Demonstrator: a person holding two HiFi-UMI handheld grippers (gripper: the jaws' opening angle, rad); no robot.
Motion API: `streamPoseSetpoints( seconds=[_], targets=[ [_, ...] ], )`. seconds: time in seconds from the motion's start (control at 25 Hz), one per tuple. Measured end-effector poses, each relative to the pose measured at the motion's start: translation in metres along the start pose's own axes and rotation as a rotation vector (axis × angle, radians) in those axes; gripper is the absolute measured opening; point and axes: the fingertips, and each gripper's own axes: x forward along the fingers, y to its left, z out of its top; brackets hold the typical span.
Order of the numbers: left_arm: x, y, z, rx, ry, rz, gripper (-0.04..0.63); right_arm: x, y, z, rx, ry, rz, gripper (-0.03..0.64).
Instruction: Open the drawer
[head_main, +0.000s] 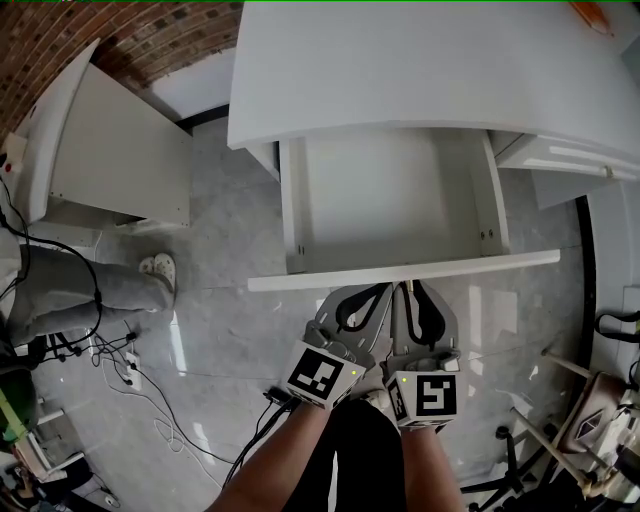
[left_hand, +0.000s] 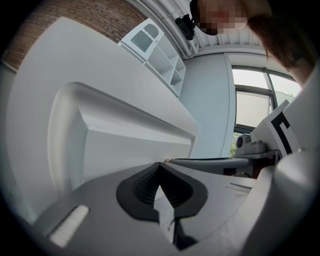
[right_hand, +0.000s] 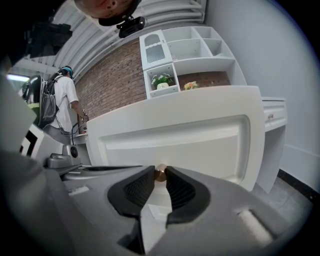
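The white drawer (head_main: 390, 200) stands pulled out from under the white desk top (head_main: 430, 60), and its inside is bare. Its front panel (head_main: 400, 272) faces me. My right gripper (head_main: 410, 292) is at the middle of that panel. In the right gripper view, the right gripper (right_hand: 160, 173) is shut on the small brass knob (right_hand: 160, 174) of the panel (right_hand: 200, 140). My left gripper (head_main: 380, 292) sits close beside it on the left. In the left gripper view, the left gripper (left_hand: 160, 166) has its tips together against the panel (left_hand: 125, 150) with nothing between them.
A white cabinet (head_main: 110, 150) stands at the left against a brick wall. Cables (head_main: 130, 370) trail over the grey floor. A person's legs in grey trousers (head_main: 80, 290) are at the left. Another closed drawer (head_main: 570, 160) lies to the right. A person with a backpack (right_hand: 60, 105) stands far off.
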Motion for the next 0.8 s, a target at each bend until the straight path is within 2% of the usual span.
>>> streamPoseSetpoints(
  seconds=[0.8],
  targets=[
    [-0.024, -0.025, -0.018, 0.008, 0.016, 0.006, -0.008, -0.033, 0.008, -0.012, -0.021, 0.007, 0.011, 0.071]
  ],
)
